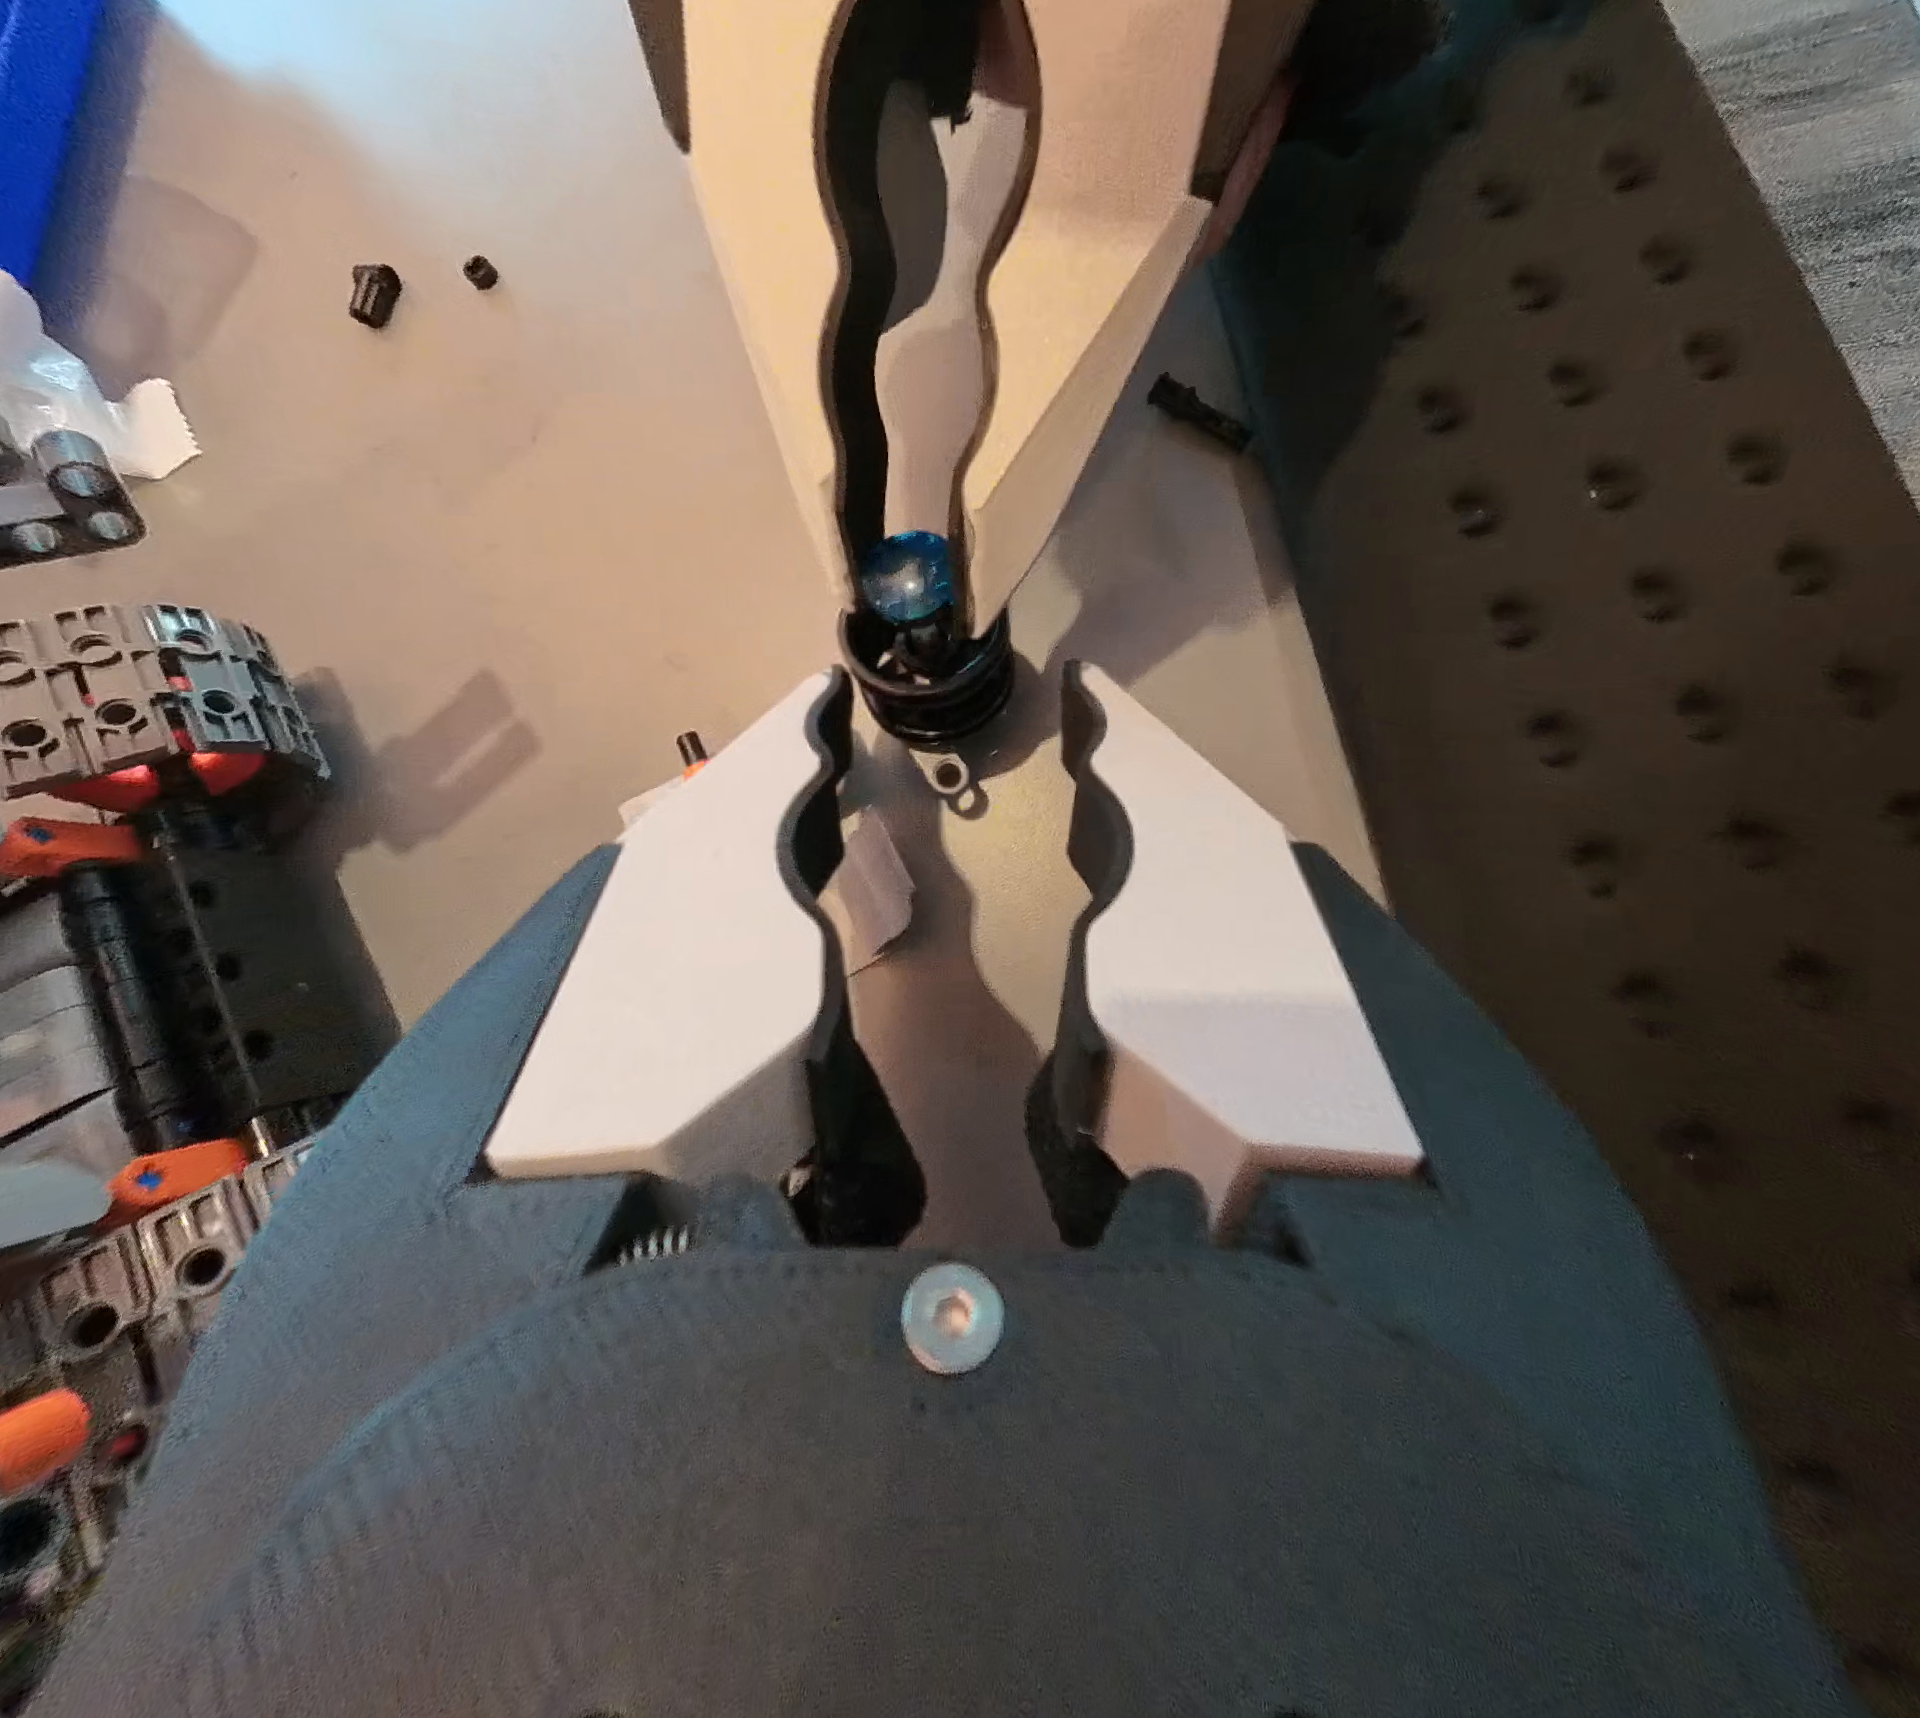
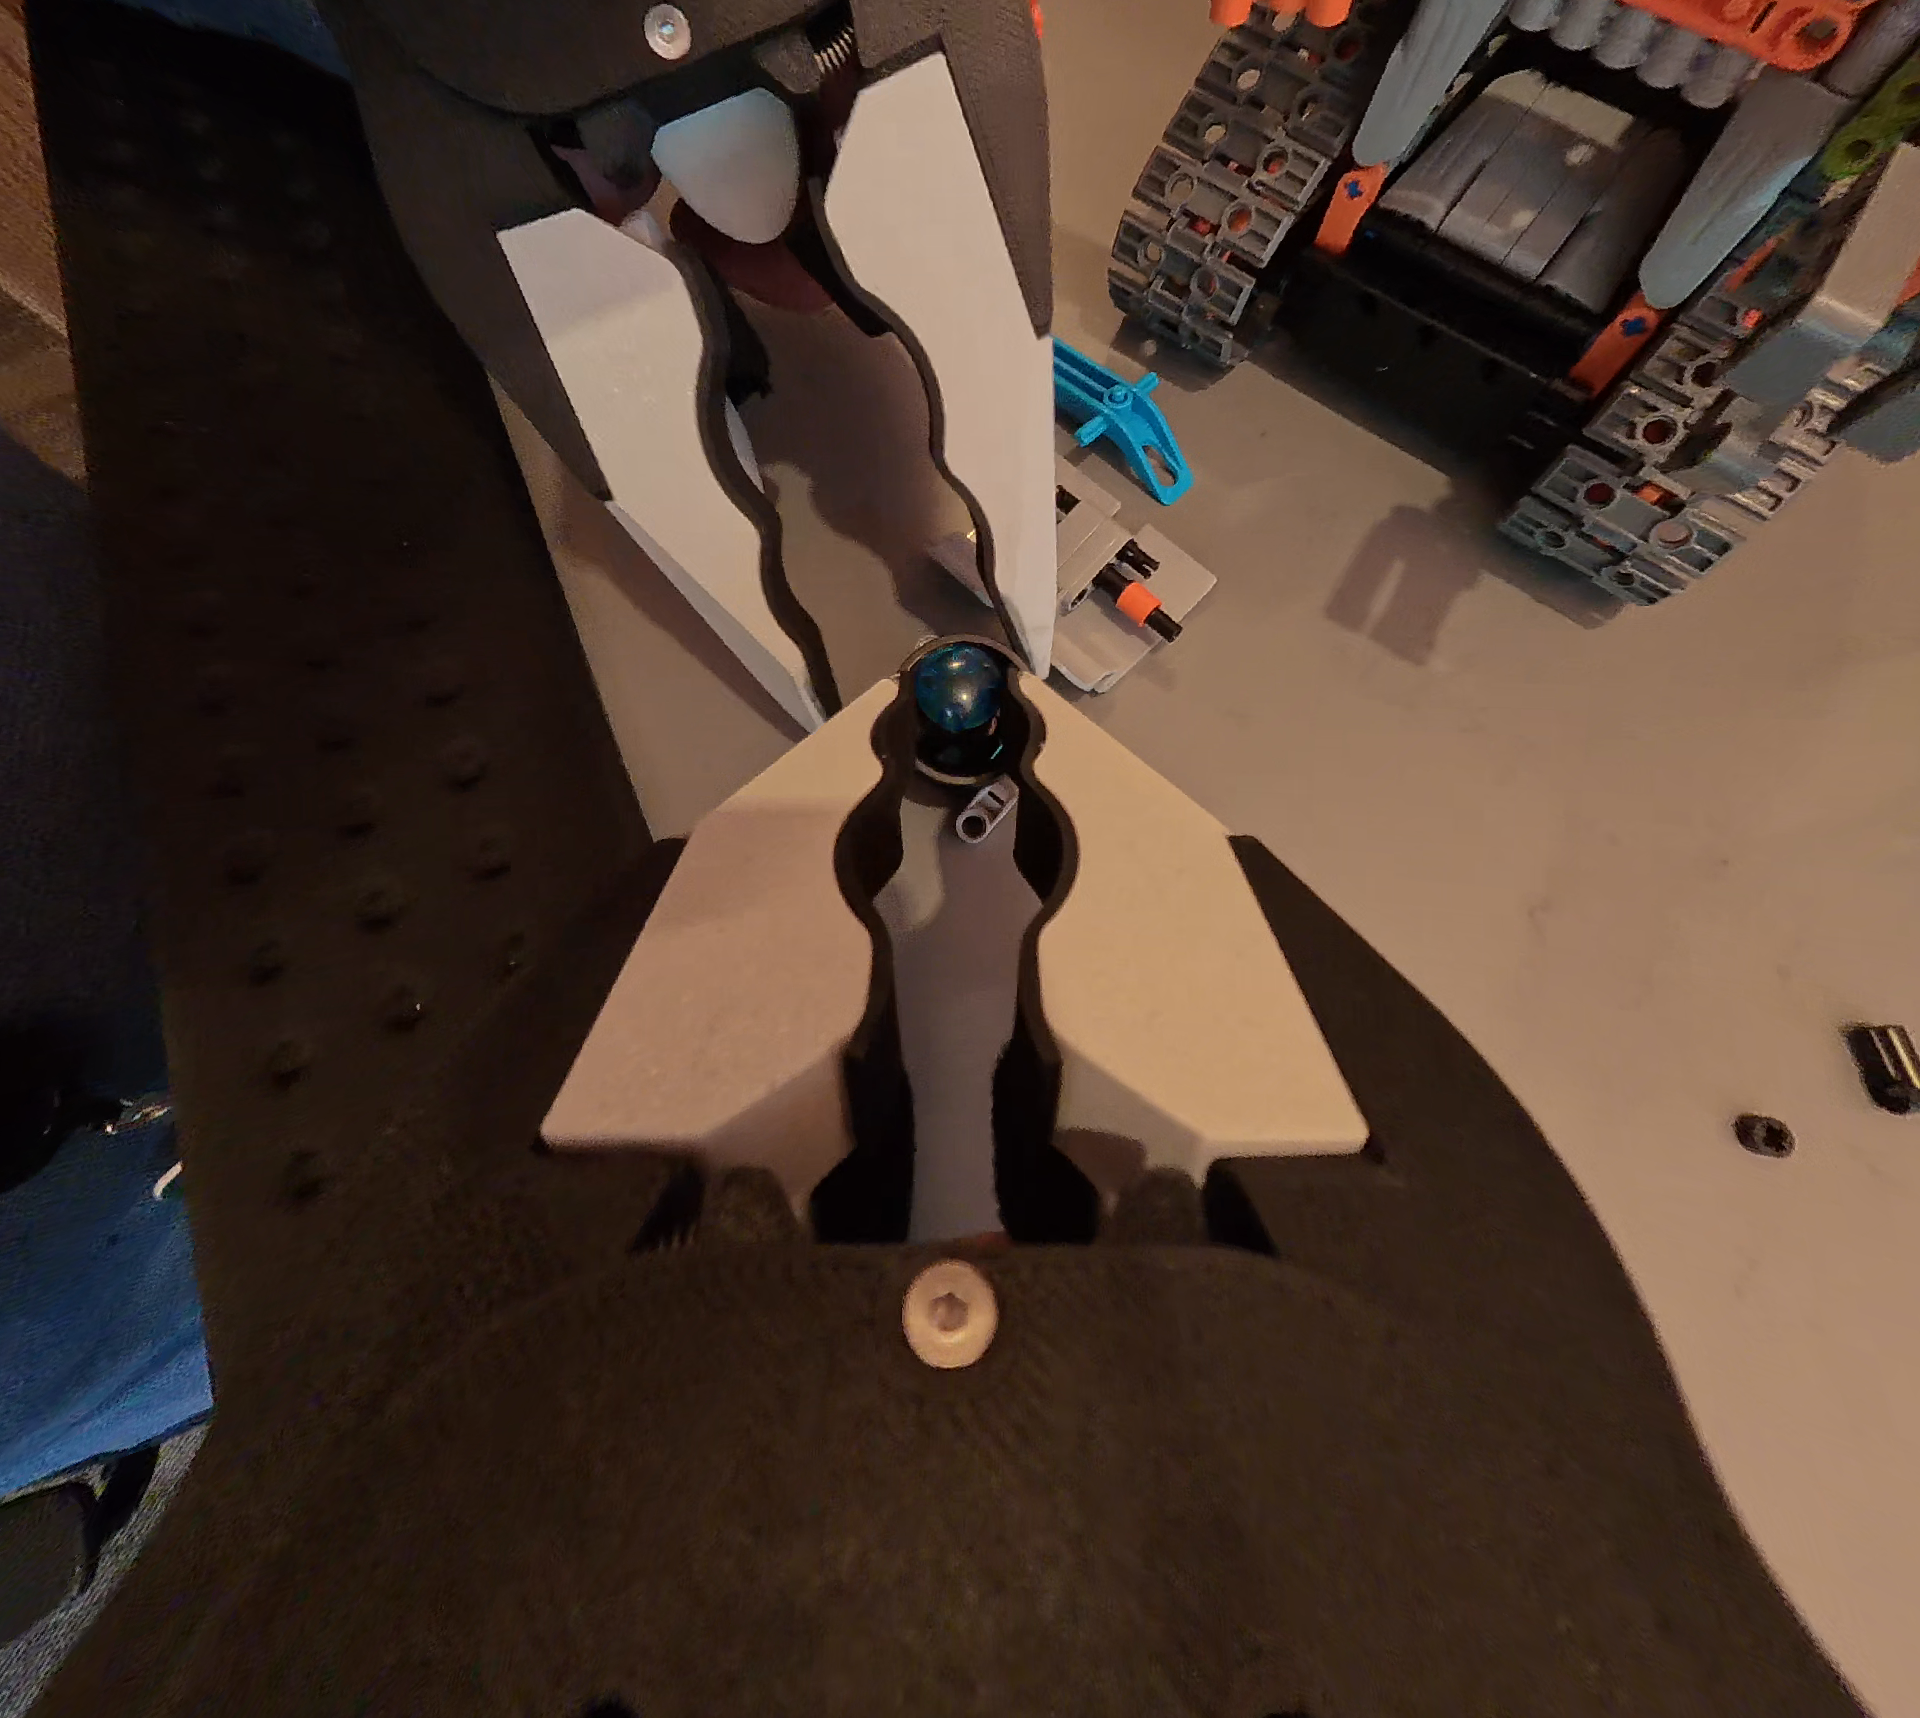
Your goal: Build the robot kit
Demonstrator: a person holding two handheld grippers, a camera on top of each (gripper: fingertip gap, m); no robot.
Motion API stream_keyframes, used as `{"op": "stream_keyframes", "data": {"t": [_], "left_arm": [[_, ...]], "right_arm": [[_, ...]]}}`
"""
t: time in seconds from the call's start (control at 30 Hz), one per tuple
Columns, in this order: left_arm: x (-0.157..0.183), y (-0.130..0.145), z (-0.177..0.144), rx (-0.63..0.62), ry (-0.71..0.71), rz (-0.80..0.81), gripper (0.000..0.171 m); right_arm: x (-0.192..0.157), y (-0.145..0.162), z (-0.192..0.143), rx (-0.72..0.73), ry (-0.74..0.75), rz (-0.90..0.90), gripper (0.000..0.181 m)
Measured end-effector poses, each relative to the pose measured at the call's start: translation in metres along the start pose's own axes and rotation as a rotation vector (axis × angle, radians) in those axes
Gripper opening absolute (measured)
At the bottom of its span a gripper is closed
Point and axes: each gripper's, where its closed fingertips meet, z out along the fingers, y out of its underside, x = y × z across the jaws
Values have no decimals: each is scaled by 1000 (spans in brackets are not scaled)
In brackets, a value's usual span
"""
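A dark blue ball (image 1: 902, 579) sits on top of a black ribbed round part (image 1: 930, 697) that stands on the grey table (image 1: 468, 473). In the right wrist view my right gripper (image 2: 958, 694) is shut on the blue ball (image 2: 956, 679). It enters the left wrist view from the top. My left gripper (image 1: 956, 686) is open, with its fingertips on either side of the black ribbed part. The left tip is close against the part and the other tip is apart from it. A small grey connector (image 1: 951, 780) lies on the table just beneath, also seen in the right wrist view (image 2: 985, 811).
A tracked brick vehicle in grey, black and orange (image 2: 1507, 214) stands nearby, at the left in the left wrist view (image 1: 156, 733). A black dimpled mat (image 1: 1610, 525) borders the table. A blue bin (image 1: 42, 58), loose black pieces (image 1: 374, 297) (image 2: 1881, 1066), a light blue part (image 2: 1122, 421) and a grey plate (image 2: 1184, 572) lie around. The tips of both grippers are at nearly the same place.
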Motion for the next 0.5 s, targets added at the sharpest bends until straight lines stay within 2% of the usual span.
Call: {"op": "stream_keyframes", "data": {"t": [0.17,0.33,0.5], "left_arm": [[0,4,6,4,19,-21,28],[-1,3,7,21,19,-17,28],[-1,3,7,33,28,-32,28]], "right_arm": [[-1,4,4,-62,-14,-20,13],[0,7,1,-125,-9,-74,13],[-1,6,2,-101,-13,-70,13]]}}
